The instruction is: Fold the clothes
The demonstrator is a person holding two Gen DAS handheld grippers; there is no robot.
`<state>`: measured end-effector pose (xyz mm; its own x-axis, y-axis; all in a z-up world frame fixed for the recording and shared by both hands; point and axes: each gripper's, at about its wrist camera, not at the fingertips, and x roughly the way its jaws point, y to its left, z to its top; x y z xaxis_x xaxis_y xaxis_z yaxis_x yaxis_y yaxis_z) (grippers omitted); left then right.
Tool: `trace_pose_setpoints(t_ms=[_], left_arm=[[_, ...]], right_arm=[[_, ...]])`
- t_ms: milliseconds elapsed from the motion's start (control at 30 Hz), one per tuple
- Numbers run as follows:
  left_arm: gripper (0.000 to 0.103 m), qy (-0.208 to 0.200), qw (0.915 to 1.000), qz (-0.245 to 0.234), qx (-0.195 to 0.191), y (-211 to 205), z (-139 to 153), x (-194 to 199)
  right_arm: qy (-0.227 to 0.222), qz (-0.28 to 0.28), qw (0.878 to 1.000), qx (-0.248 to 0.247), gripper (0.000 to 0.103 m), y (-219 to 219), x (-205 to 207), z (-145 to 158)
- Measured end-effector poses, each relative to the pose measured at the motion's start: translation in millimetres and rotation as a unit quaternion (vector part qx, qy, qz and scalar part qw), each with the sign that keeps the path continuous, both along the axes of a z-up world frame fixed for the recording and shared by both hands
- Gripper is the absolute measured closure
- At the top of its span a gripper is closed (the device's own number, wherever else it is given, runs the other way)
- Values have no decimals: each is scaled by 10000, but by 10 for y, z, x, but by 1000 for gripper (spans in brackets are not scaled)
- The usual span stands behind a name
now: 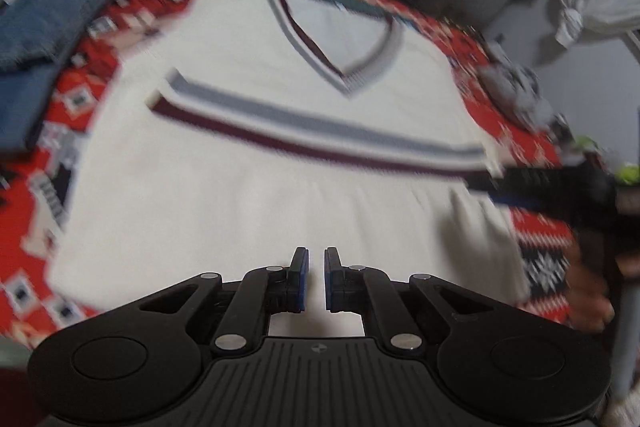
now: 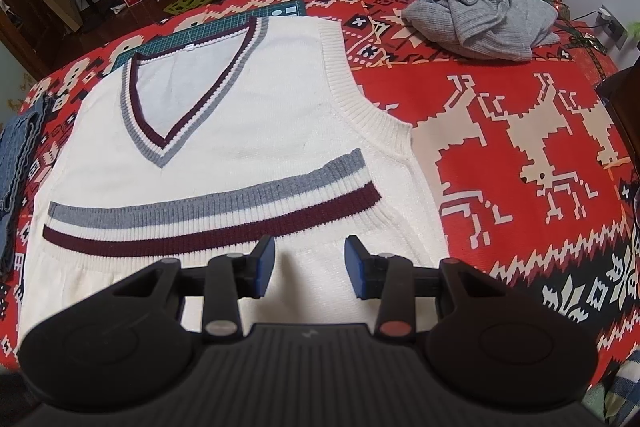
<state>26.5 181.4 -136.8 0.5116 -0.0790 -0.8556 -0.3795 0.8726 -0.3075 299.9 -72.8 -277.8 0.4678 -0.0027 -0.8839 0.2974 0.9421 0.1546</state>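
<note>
The cream V-neck knit vest (image 2: 224, 131) lay flat on the red patterned blanket (image 2: 520, 99), its hem end already turned up so that the grey and maroon striped hem band (image 2: 208, 219) sat across the chest below the V-neck. The right gripper (image 2: 310, 267) hovered over the folded near edge with its fingers spread wide, grasping nothing. The left gripper (image 1: 316, 279) hung over the near white panel with only a narrow gap between its blue pads (image 1: 303, 281), nothing caught in it; that view was motion-blurred. Risks, as judged: a pinch on the thick doubled knit could take only the top layer, so the fold would peel open on lifting. Uneven grips by the two sides would skew the next fold and drag the vest across the blanket, bunching it. The left fingers, nearly closed, would need to open first or they would simply push the fabric. The crumpled grey garment (image 2: 480, 15) and folded jeans (image 1: 48, 27) lay apart from the vest, unlikely to interfere.
</note>
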Motion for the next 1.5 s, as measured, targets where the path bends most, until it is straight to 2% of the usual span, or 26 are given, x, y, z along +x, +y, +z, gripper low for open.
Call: trace_pose_setpoints(t_ms=[100,267,467,667,1033,1300,1500], left_arm=[[97,-77,9998,15,156,220,10,148],[97,-105,9998,-180,13,258,-122,402],[97,223,9994,-125,240,226,-334,584],[97,332,9993,-99,118,220,-321,459],[97,692,9973,-248,75,31,-308,-62],[97,798,9962,-280,-222,55,-248,-277],[97,287,9995,55,-76,318,-26,-68]], right_arm=[[-3,1,10000,-3,61,0,3,1],[20,-4,10000,1,61,-10,7,-14],[30,-18,10000,38,60,-28,10,-25],[31,7,10000,71,59,-19,21,-30],[24,5,10000,-4,56,-3,5,-11],[8,34,10000,-48,56,10,-4,6],[13,56,10000,-60,56,18,0,-2]])
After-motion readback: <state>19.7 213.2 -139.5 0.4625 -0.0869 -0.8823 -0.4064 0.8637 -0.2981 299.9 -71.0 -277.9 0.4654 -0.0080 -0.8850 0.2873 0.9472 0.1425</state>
